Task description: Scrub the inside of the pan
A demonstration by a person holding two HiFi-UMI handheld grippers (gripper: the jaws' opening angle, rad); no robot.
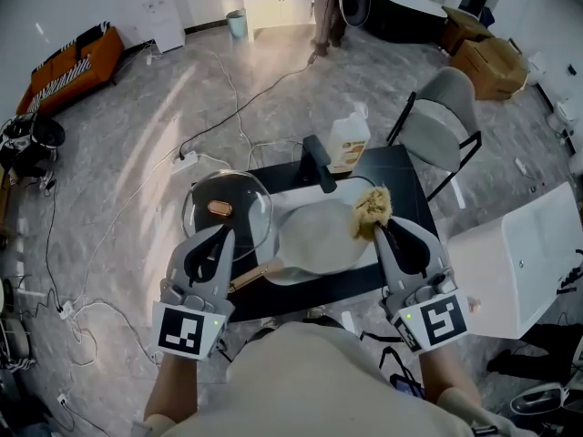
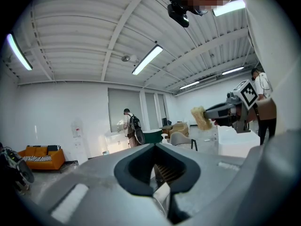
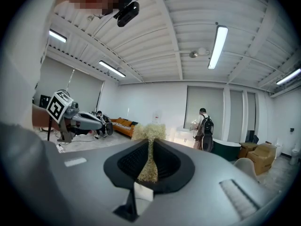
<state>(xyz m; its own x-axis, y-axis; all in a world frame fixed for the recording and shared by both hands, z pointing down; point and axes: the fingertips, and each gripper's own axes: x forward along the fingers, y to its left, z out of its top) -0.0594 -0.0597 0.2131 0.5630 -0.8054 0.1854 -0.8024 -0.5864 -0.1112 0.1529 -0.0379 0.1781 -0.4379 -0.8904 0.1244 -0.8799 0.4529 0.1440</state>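
Observation:
A pan (image 1: 314, 239) with a pale grey inside and a wooden handle (image 1: 250, 279) lies on the black table (image 1: 401, 176). My right gripper (image 1: 376, 228) is shut on a yellow fibrous scrub sponge (image 1: 372, 208), held over the pan's right rim. In the right gripper view the sponge (image 3: 149, 132) sticks out from between the jaws of that gripper (image 3: 149, 159). My left gripper (image 1: 225, 233) hovers over a glass lid (image 1: 228, 209) left of the pan. Its jaws are shut with nothing between them (image 2: 157, 166). The left gripper view also catches the sponge (image 2: 202, 117).
A detergent bottle (image 1: 348, 142) and a black upright object (image 1: 319, 164) stand at the table's far edge. A grey chair (image 1: 442, 116) is behind the table, a white box (image 1: 515, 253) to the right. Cables (image 1: 209, 107) run over the floor. A person (image 1: 326, 7) stands far back.

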